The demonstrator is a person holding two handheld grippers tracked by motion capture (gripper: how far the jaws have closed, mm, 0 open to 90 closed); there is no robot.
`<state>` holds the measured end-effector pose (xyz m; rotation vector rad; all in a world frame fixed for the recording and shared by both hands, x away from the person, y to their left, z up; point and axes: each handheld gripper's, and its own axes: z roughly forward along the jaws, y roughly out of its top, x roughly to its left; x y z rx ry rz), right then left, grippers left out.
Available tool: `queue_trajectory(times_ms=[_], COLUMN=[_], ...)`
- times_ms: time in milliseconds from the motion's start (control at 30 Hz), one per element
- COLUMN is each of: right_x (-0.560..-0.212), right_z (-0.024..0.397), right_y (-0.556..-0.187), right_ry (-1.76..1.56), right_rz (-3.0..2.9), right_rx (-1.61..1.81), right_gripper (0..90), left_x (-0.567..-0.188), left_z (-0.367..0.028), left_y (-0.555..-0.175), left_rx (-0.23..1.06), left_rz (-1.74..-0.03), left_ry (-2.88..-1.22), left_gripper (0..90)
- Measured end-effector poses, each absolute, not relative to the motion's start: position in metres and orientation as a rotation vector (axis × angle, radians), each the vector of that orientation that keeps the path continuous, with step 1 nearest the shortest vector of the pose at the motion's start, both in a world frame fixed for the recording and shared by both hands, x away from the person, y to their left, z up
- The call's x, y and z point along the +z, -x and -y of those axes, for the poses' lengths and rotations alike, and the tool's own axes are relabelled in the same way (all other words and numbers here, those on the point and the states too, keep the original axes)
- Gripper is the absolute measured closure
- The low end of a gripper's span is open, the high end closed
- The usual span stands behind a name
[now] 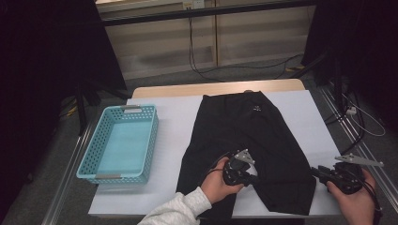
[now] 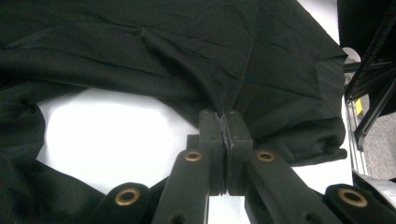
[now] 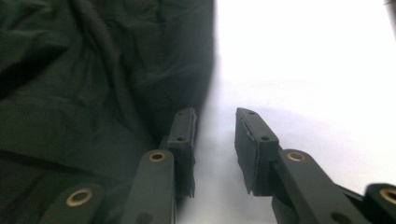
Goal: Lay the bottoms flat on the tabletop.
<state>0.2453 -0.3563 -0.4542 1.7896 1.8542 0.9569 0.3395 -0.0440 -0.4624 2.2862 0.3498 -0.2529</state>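
Note:
A pair of black shorts [image 1: 248, 136] lies flat on the white-covered table [image 1: 173, 136], waistband at the far side and legs toward me. My left gripper [image 1: 256, 179] rests on the fabric between the two legs. In the left gripper view it [image 2: 225, 116] is shut on a pinched fold of the shorts [image 2: 140, 46]. My right gripper [image 1: 315, 172] sits at the outer edge of the right leg. In the right gripper view it [image 3: 215, 114] stands open over the white cover, one jaw against the hem of the shorts [image 3: 93, 70], with nothing between the pads.
A light blue perforated basket [image 1: 94, 145] stands on the left part of the table, with nothing in it. Black stands and cables [image 1: 361, 117] crowd the floor to the right. The wooden table edge [image 1: 216, 88] shows at the far side.

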Motion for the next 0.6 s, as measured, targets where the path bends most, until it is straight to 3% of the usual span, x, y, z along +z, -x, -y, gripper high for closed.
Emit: queue_trajectory(times_ms=[133,167,400,600], right_x=[-0.456,-0.456,-0.450,-0.448], right_z=[0.353,0.353,0.362,0.349], right_y=[-0.247,-0.247,-0.241,-0.228], right_ry=[-1.805,-1.809,-1.788,-1.785], right_rz=[-1.880,-1.888,-1.865,-1.938], right_rx=[0.950,0.952,0.937,0.996], right_gripper=[80.2,90.0,88.9,70.1], left_x=[-0.462,-0.462,-0.463,-0.461], left_z=[0.044,0.044,0.043,0.040], left_y=[-0.339,-0.339,-0.340,-0.341], left_rx=[-0.257,-0.258,-0.263,-0.258], left_rz=[-0.354,-0.354,-0.360,-0.370], left_ry=[-2.284,-2.285,-2.285,-2.286], left_gripper=[88.5,88.5,88.5,88.4])
